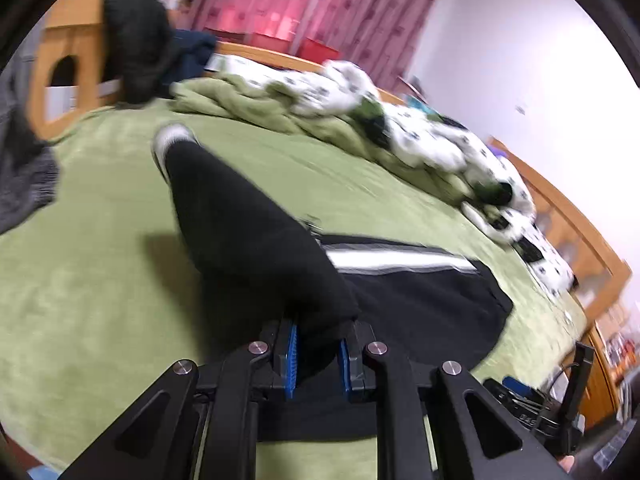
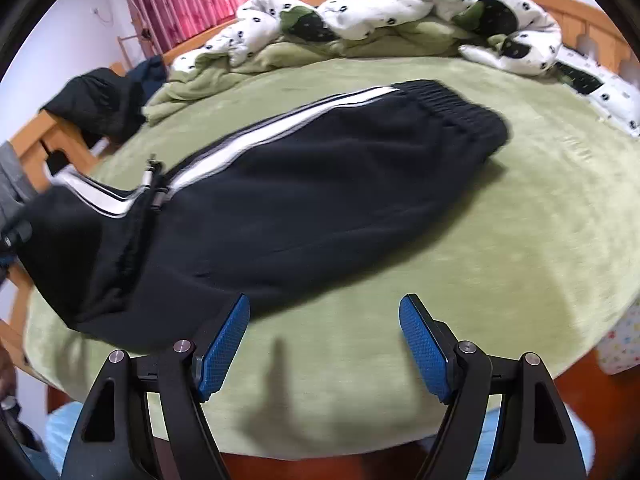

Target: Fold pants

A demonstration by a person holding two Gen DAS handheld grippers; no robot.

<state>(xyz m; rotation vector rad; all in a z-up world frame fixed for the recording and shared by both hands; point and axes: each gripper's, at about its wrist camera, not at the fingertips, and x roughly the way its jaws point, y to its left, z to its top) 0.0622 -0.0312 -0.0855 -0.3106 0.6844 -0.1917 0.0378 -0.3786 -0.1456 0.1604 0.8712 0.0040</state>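
Note:
Black track pants [image 2: 320,184] with white side stripes [image 2: 256,140] lie across the green bed cover [image 2: 520,240], with the elastic waistband [image 2: 452,116] at the far right. In the left wrist view my left gripper [image 1: 318,354] is shut on a bunched edge of one black pant leg [image 1: 240,232]. The leg is lifted off the bed and runs away to a cuff with a pale lining [image 1: 172,136]. My right gripper [image 2: 325,304] stands open over bare bed cover just in front of the pants' near edge, with nothing between its blue pads [image 2: 224,340].
A crumpled white spotted quilt [image 2: 400,8] and a green blanket [image 2: 280,52] are heaped along the far side of the bed. Dark clothes [image 1: 136,40] hang over the wooden bed frame [image 1: 72,40]. Pink curtains [image 1: 320,4] hang behind. Grey fabric [image 1: 24,184] sits at the left.

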